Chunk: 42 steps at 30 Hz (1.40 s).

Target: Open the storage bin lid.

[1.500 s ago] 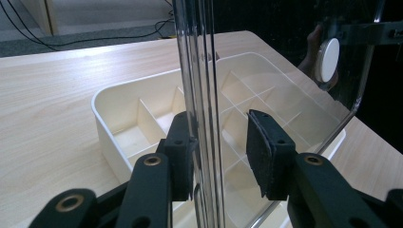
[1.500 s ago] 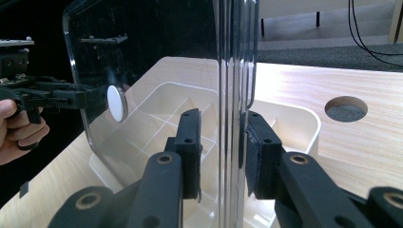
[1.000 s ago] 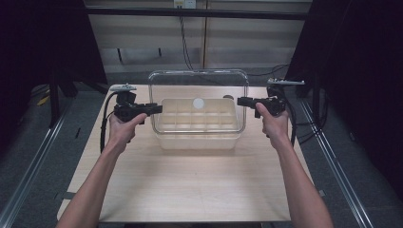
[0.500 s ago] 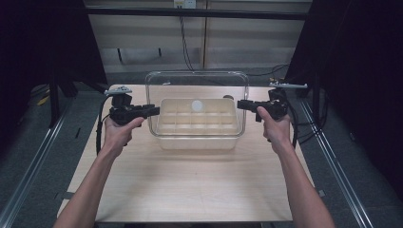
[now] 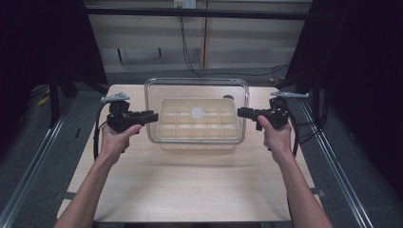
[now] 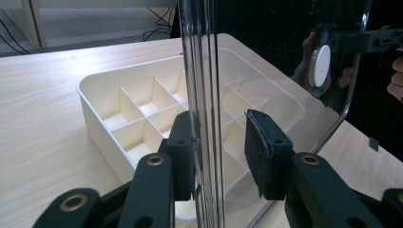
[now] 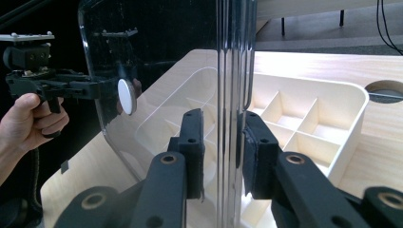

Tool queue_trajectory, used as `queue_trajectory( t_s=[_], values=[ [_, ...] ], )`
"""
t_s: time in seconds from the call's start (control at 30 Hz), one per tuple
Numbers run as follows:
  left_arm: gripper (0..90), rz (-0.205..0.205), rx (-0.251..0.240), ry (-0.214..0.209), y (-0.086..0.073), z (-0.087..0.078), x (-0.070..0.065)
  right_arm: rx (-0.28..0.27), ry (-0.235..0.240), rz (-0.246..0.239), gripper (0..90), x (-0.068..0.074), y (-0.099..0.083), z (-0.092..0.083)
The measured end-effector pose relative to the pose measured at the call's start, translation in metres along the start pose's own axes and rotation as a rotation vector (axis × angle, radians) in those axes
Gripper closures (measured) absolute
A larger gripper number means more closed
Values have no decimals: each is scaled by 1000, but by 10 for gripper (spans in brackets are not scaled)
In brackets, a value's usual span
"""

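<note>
The left gripper [image 5: 153, 116] straddles the clear lid's [image 5: 196, 83] left edge, jaws apart. The lid hangs over the tray [image 5: 167, 124] mid-table: light, stiff, likely slippery, best pinched at both ends. The right gripper [image 5: 240, 112] looks clamped on its right edge.

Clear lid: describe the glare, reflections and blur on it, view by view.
High view: the clear lid is faint, its rim a pale outline. Left gripper view: the edge streaks bright between the jaws, and the panel mirrors a dark room. Right gripper view: vertical glare lines on the edge, the white knob sharp, the near jaws soft.
</note>
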State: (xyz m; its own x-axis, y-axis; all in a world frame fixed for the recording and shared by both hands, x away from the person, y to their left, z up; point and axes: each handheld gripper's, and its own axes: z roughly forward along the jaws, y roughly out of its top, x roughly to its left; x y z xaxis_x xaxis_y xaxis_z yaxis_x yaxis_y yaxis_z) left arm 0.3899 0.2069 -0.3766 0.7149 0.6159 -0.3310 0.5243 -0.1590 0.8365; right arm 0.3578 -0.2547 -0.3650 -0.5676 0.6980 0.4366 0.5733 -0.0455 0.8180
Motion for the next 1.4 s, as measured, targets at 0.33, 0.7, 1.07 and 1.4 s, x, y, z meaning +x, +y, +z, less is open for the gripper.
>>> queue_trajectory(
  t_s=[0.33, 0.7, 1.07, 1.4],
  values=[
    [648, 4, 20, -5, -14, -3, -8, 13, -8, 24, 729, 5, -17, -6],
    [652, -1, 25, -29, -33, -9, -19, 24, -16, 38, 729, 15, -34, -18],
    [656, 1, 42, -23, -46, -15, -22, 34, -1, 43, 730, 20, -48, -18],
    [655, -4, 76, -22, -58, -17, -28, 46, -2, 65, 728, 23, -63, -20]
  ],
)
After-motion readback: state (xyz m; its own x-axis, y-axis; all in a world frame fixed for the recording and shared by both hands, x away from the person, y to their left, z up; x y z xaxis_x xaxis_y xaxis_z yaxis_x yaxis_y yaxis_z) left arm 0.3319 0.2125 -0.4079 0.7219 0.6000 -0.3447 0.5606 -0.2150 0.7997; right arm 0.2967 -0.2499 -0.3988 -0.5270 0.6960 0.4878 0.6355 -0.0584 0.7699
